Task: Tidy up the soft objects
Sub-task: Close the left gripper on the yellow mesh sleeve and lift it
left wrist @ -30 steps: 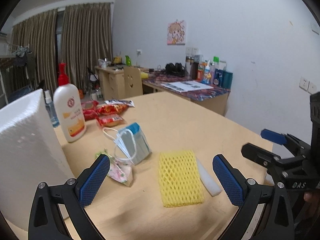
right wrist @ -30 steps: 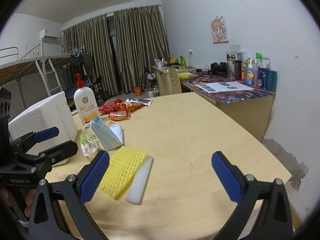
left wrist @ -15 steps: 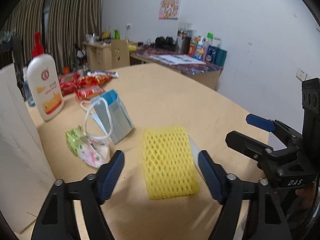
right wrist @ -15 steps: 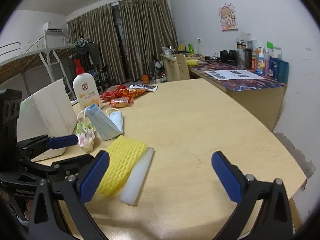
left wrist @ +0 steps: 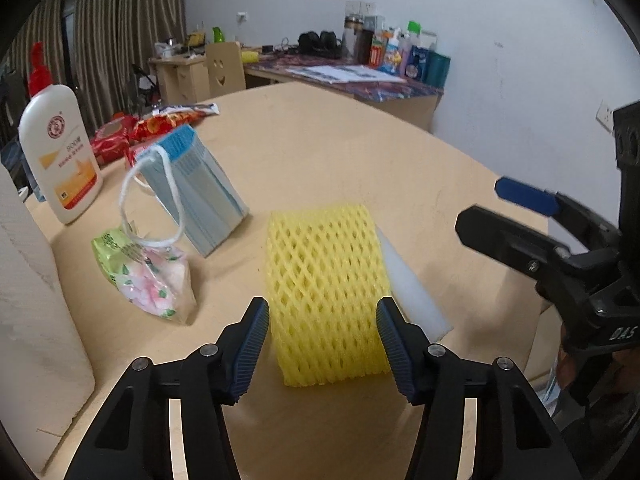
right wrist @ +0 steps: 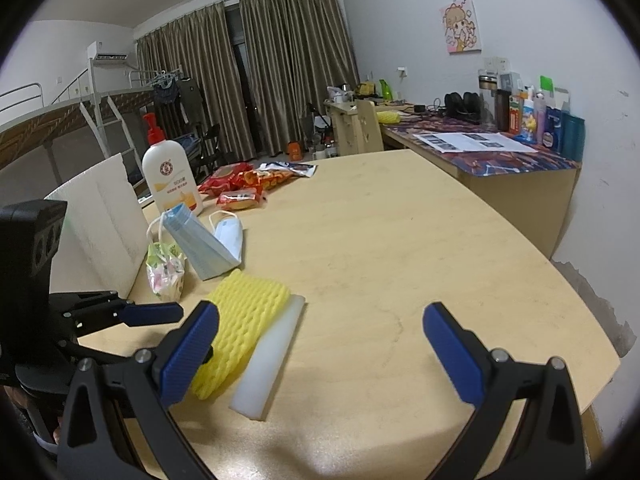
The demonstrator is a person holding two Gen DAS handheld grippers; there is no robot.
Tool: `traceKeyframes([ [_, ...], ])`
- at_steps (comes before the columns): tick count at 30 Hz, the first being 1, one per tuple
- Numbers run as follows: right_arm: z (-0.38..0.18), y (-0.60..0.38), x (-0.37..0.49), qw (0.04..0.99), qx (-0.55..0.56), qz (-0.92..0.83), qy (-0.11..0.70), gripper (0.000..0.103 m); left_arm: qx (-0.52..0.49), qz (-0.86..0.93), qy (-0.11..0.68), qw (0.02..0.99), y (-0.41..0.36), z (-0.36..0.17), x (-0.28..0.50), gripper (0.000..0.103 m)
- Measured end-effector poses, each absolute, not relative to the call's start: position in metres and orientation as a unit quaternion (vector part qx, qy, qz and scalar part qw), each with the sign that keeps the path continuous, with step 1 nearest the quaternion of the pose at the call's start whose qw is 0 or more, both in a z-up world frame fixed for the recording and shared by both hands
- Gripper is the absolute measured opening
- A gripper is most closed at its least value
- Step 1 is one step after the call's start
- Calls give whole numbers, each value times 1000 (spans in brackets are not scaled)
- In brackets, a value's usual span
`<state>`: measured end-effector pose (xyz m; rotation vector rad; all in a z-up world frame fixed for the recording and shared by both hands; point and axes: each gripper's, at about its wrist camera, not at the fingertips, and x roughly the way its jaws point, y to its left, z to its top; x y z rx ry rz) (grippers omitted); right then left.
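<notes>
A yellow foam net sleeve lies on the wooden table, with a white foam strip against its right side. My left gripper is open, its blue pads either side of the sleeve's near end, close to touching. A stack of blue face masks and a floral tissue pack lie to the left. My right gripper is open and empty, above the table right of the sleeve and strip.
A white foam block stands at the left edge. A lotion pump bottle and red snack packets sit further back. The right gripper's body hangs at the right. The table edge curves off to the right.
My left gripper has moved forward and down onto the yellow sleeve and narrowed its jaws around it. The right gripper has barely moved and stays wide open.
</notes>
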<state>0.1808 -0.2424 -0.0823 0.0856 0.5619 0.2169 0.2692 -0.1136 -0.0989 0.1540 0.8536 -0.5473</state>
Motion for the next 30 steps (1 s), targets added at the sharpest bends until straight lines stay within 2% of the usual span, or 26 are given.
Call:
traceKeyframes([
  [5, -84, -241, 182, 953, 38, 109, 281, 103, 73, -257, 414, 870, -113, -102, 271, 47],
  [10, -86, -241, 183, 952, 37, 106, 284, 103, 81, -252, 412, 872, -115, -103, 269, 46],
  [14, -87, -240, 183, 951, 35, 105, 288, 103, 95, -249, 404, 875, -118, -103, 266, 32],
  [16, -88, -239, 184, 951, 33, 105, 291, 103, 102, -247, 400, 877, -119, -103, 265, 29],
  [19, -88, -238, 184, 950, 31, 104, 293, 103, 109, -250, 389, 880, -119, -101, 261, 11],
  [30, -93, -231, 187, 946, 24, 106, 306, 103, 79, -240, 354, 900, -101, -85, 256, 10],
])
